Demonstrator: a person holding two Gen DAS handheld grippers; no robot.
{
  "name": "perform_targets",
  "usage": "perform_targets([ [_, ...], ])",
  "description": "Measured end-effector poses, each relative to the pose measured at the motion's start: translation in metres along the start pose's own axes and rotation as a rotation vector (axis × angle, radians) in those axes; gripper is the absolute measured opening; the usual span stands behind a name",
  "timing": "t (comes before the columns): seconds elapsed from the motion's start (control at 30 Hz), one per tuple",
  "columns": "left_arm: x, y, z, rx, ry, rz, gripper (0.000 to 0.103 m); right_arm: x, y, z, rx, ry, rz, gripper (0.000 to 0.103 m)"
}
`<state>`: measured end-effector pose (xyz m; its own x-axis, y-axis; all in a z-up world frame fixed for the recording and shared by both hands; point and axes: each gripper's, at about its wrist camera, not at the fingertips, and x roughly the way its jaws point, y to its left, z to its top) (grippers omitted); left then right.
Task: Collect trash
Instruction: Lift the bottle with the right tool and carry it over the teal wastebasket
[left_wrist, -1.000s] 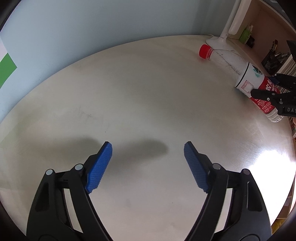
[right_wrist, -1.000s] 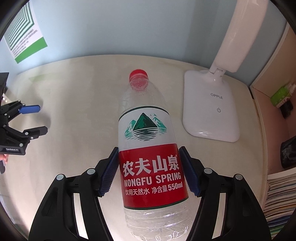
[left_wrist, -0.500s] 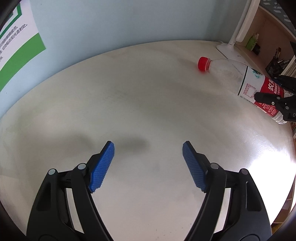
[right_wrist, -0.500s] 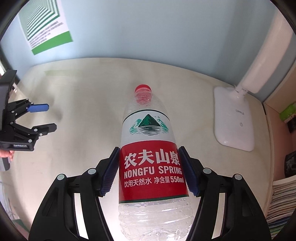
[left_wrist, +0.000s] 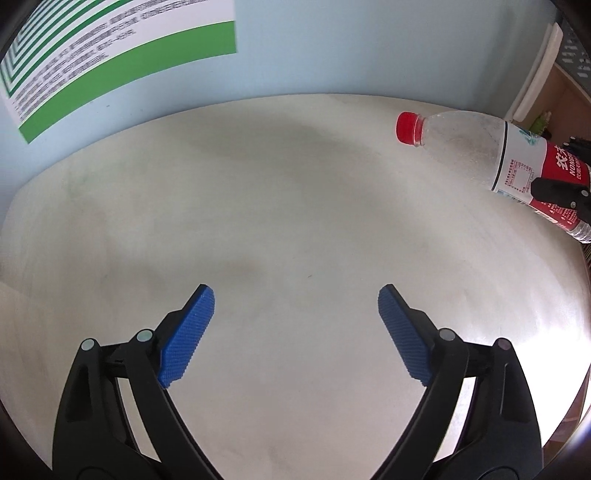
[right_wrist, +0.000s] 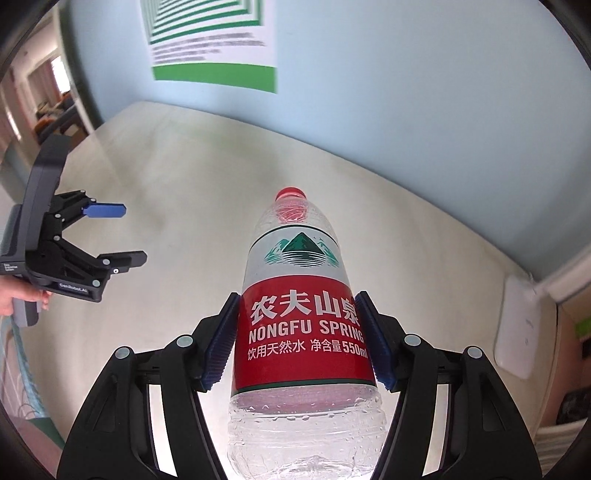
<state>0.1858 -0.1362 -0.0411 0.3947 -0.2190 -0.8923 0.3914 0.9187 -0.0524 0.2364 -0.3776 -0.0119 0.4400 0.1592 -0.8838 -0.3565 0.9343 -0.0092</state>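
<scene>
Between right gripper (right_wrist: 301, 343) pads, clamped "NONGFU SPRING" bottle (right_wrist: 303, 332), left gripper (left_wrist: 295, 317) just widened, empty.

bottle (right_wrist: 303, 332) base: cut off | poster (left_wrist: 110, 55) text: blurred

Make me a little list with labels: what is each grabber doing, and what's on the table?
right gripper: fingers clamped on the water bottle
bottle: clear, red cap, red label, looks empty
left gripper: open, nothing between its fingers, jaws have just been opening wider
table: pale, white lamp base at its right edge
wall: green-striped poster
</scene>
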Motion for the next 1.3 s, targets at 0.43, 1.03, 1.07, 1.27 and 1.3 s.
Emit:
perform_targets([
  [0.43,-0.083,0.12,-0.101,-0.233,-0.024,0.12,0.096,-0.01,0.158,0.051,-0.257,-0.05,0.152,0.063],
  [1.03,-0.224,0.252,-0.318,-0.645,-0.067,0.325,0.096,-0.025,0.418,0.07,-0.593,-0.06,0.442,0.063],
  [1.07,-0.233,0.257,-0.335,-0.669,-0.067,0.34,0.096,-0.029,0.437,0.065,-0.618,-0.058,0.468,0.063],
  [1.27,-0.275,0.273,-0.441,-0.838,-0.035,0.433,0.096,-0.039,0.536,0.048,-0.764,-0.031,0.597,0.063],
  [1.3,-0.28,0.274,-0.456,-0.867,-0.032,0.444,0.096,-0.04,0.548,0.043,-0.785,-0.027,0.612,0.063],
])
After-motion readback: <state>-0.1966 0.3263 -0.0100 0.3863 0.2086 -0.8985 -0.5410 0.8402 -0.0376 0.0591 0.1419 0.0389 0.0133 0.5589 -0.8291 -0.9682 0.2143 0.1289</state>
